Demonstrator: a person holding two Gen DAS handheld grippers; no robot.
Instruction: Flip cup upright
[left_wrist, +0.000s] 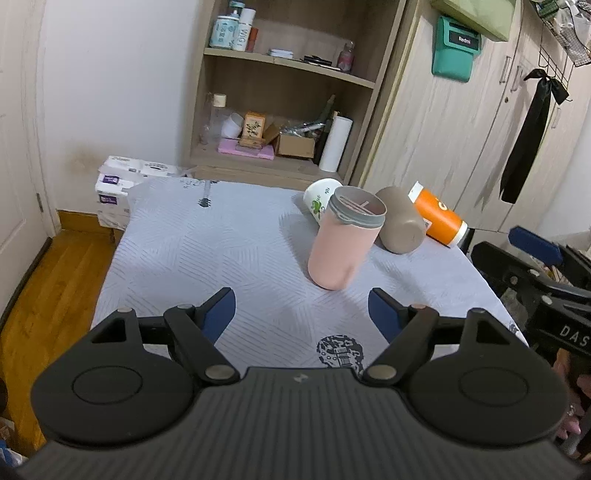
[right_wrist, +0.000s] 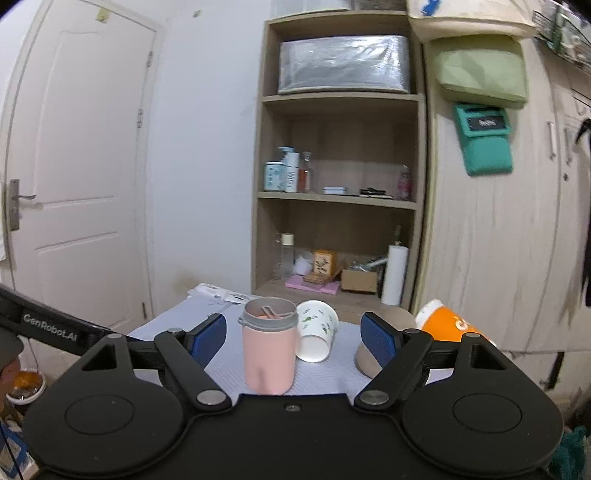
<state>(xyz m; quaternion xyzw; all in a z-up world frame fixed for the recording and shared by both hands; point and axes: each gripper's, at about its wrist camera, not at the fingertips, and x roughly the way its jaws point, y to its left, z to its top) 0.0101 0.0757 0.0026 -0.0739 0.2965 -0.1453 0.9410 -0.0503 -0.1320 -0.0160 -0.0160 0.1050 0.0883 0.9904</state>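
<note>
A pink cup (left_wrist: 341, 243) with a grey rim stands upright on the grey cloth-covered table (left_wrist: 207, 251); it also shows in the right wrist view (right_wrist: 269, 352). Behind it lie a white floral cup (left_wrist: 319, 199) on its side, a taupe cup (left_wrist: 400, 225) on its side and an orange cup (left_wrist: 437, 218) on its side. My left gripper (left_wrist: 304, 314) is open and empty, short of the pink cup. My right gripper (right_wrist: 293, 338) is open, its fingers standing either side of the pink cup and the white cup (right_wrist: 317, 330) without touching them. The right gripper's body shows at the right edge of the left wrist view (left_wrist: 535, 273).
A wooden shelf unit (left_wrist: 284, 92) with bottles, boxes and a paper roll stands behind the table. A wardrobe (left_wrist: 461, 129) with a green pouch is to the right. A white door (right_wrist: 74, 166) is on the left. Packs of tissue (left_wrist: 122, 184) sit by the wall.
</note>
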